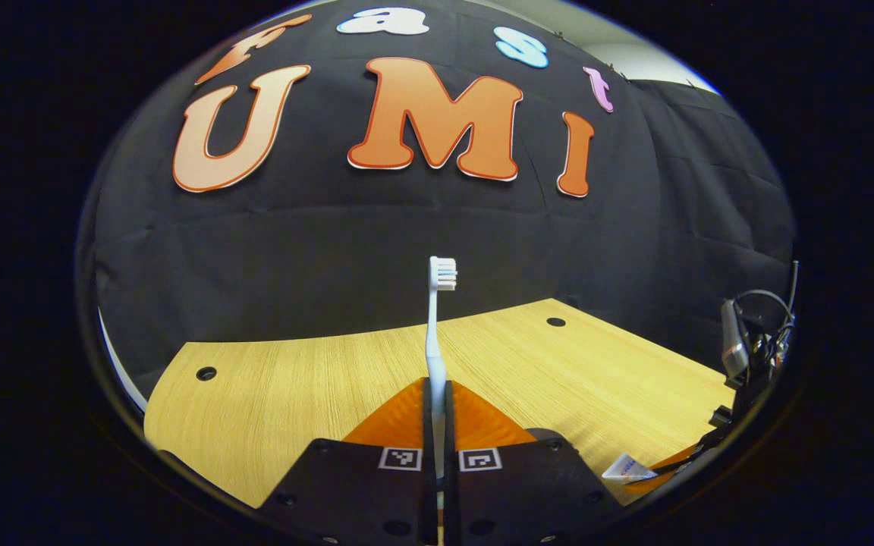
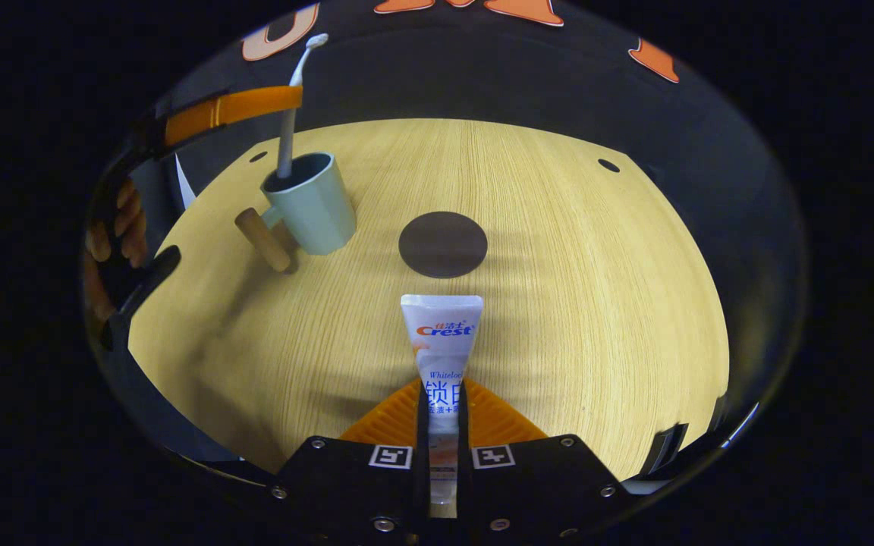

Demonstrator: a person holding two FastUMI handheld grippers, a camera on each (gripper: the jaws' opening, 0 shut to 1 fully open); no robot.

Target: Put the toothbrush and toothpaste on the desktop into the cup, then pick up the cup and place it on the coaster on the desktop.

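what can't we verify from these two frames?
- Toothbrush lower end: right gripper view, hidden by the cup wall; whether it touches the bottom can't be told.
- Toothbrush handle: left gripper view, hidden between the left tool fingers.
- Toothpaste cap end: right gripper view, hidden between the right tool fingers.
- Right tool: left gripper view, cut off at the edge.
- Coaster material: right gripper view, too dark to tell.

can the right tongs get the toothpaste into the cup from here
Probably yes. The right tongs grip the toothpaste over bare desktop, with nothing lying between them and the cup. The toothbrush and left tongs crowd its mouth, though.
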